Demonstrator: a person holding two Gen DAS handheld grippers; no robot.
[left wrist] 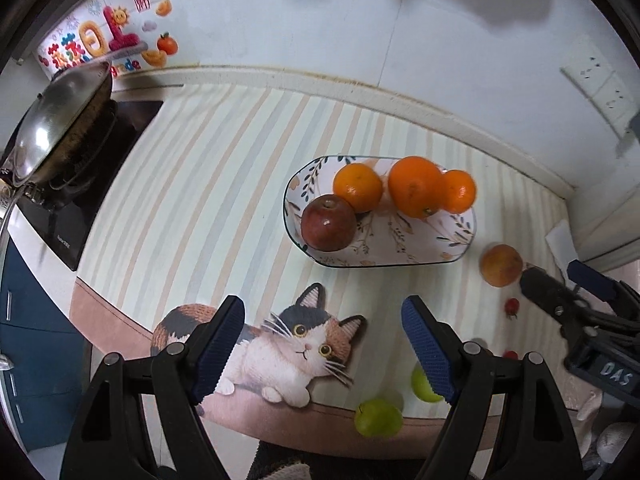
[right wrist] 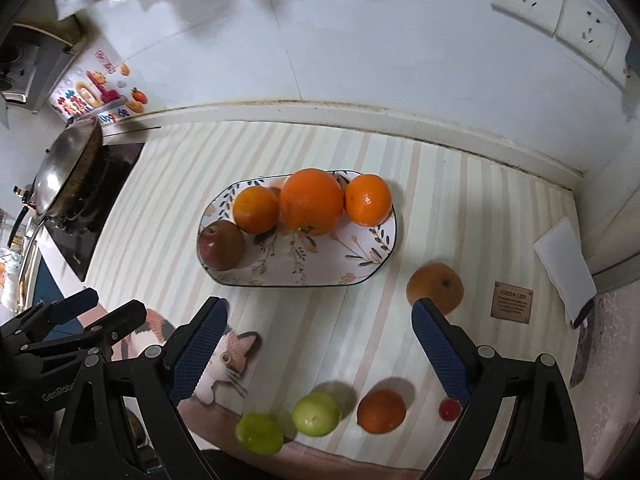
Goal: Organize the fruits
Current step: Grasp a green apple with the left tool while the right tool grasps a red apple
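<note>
Both the left gripper (left wrist: 322, 344) and right gripper (right wrist: 318, 346) hover with jaws wide and empty, since the plate (right wrist: 360, 268) already holds four fruits while the peach (right wrist: 436, 286) and green fruits (right wrist: 316, 414) wait loose on the near tabletop (right wrist: 160, 184).

One oval plate (right wrist: 376, 258) sat on the counter (right wrist: 460, 208), holding three oranges (right wrist: 311, 202) and one red apple (right wrist: 221, 246). Off the plate lay two more orange fruits (right wrist: 436, 286), two green fruits (right wrist: 316, 414) and at least two small red ones (left wrist: 511, 306). One wok (right wrist: 66, 172) stood far left.
</note>
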